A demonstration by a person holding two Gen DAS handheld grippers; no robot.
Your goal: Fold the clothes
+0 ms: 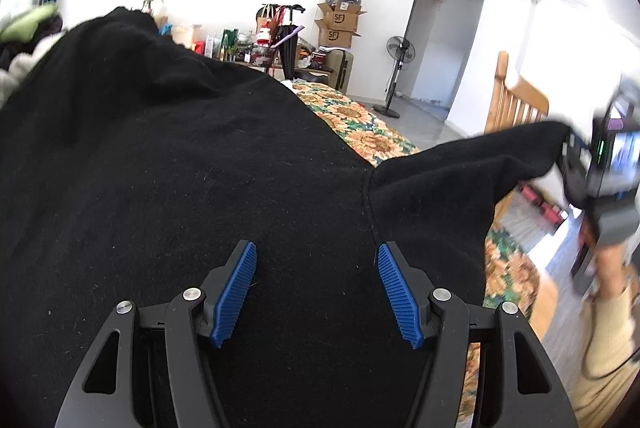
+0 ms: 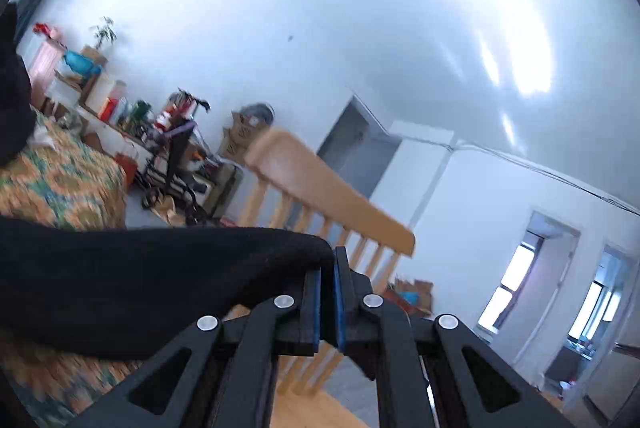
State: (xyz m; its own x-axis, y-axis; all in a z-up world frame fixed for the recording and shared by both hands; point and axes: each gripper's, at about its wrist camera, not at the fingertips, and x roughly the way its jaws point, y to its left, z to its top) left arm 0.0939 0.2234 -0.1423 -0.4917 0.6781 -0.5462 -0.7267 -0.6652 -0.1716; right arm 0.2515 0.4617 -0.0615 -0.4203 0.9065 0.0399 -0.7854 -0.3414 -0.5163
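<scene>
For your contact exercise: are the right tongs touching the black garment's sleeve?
Touching. The right wrist view shows the right tongs shut on the black sleeve end.

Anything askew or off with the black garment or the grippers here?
Nothing damaged. The black garment lies bunched on the floral bedspread, not flat. Its sleeve is stretched off the bed's side, pinched at the cuff by the shut right gripper. The left gripper hangs open over the cloth, holding nothing.
</scene>
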